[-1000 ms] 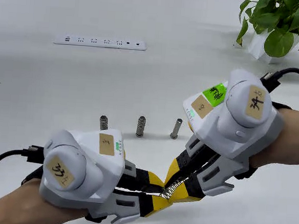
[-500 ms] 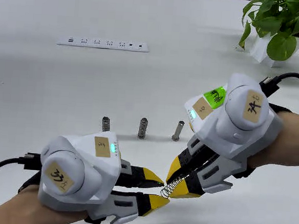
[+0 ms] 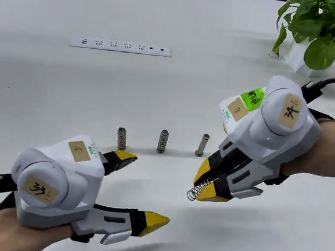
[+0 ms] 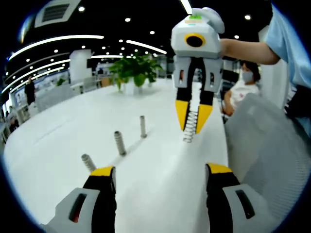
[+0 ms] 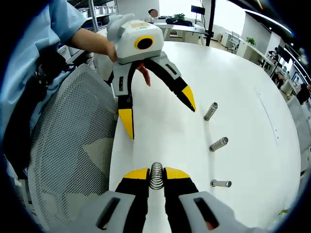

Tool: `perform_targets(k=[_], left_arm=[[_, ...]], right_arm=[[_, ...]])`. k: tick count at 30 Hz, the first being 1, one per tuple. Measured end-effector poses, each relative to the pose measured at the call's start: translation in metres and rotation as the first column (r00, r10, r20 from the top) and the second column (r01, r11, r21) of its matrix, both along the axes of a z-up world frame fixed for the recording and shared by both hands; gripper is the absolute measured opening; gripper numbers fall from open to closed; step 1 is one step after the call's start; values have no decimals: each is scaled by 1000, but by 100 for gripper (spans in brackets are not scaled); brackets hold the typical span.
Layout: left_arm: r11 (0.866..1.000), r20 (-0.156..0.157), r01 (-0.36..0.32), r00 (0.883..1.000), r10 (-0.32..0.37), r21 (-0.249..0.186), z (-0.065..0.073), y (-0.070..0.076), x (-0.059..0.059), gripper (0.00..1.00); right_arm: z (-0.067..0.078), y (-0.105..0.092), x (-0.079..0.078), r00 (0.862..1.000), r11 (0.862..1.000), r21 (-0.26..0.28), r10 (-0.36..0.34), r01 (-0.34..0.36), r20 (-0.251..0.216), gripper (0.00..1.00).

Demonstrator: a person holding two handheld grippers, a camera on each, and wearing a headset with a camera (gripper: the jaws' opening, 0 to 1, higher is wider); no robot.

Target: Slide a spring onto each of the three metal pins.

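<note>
The left gripper (image 3: 150,187) has drawn back from the right gripper (image 3: 202,187) and opened, its fingers now spread wide above the desk (image 3: 54,94). Beyond those fingers stand the left pin (image 3: 121,138) and the middle pin (image 3: 163,141), both already wrapped in coils. The bare pin (image 3: 202,145) stands just beyond the right gripper's fingers, which pinch the loose spring (image 3: 195,191), its free end poking past their tips.

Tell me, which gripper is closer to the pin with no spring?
Right. The right gripper, holding a spring, hangs just in front of the bare pin, on the person's side; the open left gripper is farther off, to the pin's left.
</note>
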State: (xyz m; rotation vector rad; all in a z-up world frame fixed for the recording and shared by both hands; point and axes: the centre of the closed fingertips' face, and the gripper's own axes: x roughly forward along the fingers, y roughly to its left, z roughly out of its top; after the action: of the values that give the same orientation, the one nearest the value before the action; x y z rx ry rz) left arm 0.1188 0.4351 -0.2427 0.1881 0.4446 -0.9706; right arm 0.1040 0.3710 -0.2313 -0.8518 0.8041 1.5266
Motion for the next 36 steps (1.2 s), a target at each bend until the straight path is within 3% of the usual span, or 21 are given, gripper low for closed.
perform_targets(k=[6, 10, 15, 25, 36], left_arm=[[992, -29, -123, 992, 123, 23, -9, 29, 8, 100], [987, -44, -162, 986, 163, 24, -9, 44, 9, 100], [981, -49, -192, 980, 192, 11, -8, 53, 9, 100], [978, -40, -206, 978, 207, 16, -7, 59, 6, 100], [978, -34, -206, 978, 207, 30, -8, 64, 5, 100]], right_arm=[[-1, -4, 6, 1000, 1000, -20, 19, -19, 16, 13], [0, -7, 16, 999, 998, -46, 38, -37, 30, 13], [5, -12, 35, 997, 995, -86, 60, -55, 56, 13], [13, -15, 63, 991, 984, -152, 101, -87, 85, 13], [15, -24, 90, 978, 955, -268, 164, -124, 132, 13]])
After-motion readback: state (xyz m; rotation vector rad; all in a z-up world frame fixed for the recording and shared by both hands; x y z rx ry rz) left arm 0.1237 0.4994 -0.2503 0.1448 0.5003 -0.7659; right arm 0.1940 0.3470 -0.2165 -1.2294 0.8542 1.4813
